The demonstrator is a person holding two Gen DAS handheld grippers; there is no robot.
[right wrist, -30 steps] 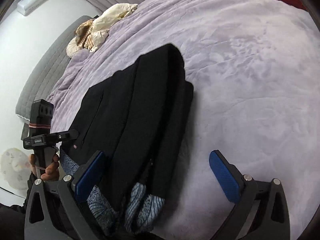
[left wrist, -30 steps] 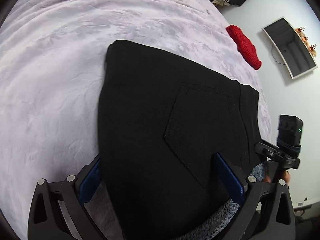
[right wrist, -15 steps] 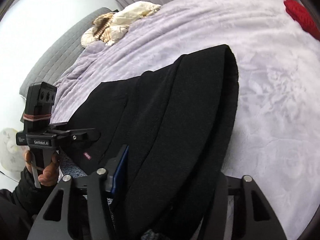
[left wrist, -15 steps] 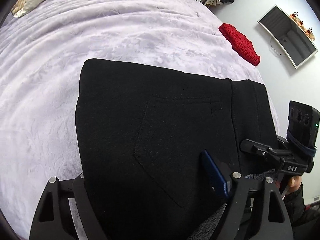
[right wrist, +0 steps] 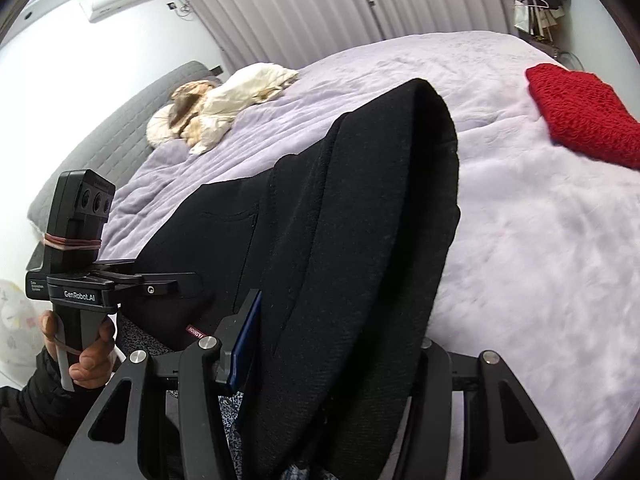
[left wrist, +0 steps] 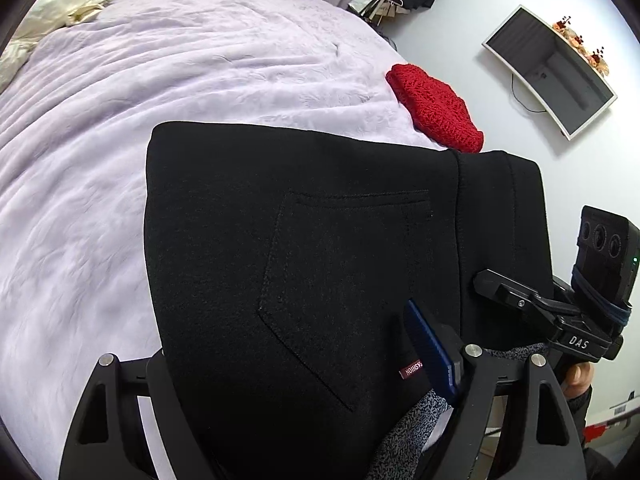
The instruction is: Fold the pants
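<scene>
In the last second I closed both grippers on the near edge of the black pants (left wrist: 304,264): left gripper (left wrist: 304,372) and right gripper (right wrist: 340,356) each clamped the cloth. The pants rose off the lilac bedspread (left wrist: 120,128), beside the red knit (left wrist: 436,108), probably ready for folding over.

bright, even light; black pants (left wrist: 304,264) swallow detail, perhaps underexposed. fisheye bends the edges, dark corners; lilac bedspread (right wrist: 560,264) slightly smeared.

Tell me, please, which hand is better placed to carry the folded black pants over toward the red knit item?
Right, probably. Its gripper clamps the pants' stacked folded edge, the side nearer the red knit. The left gripper grips the far pocket side.
</scene>
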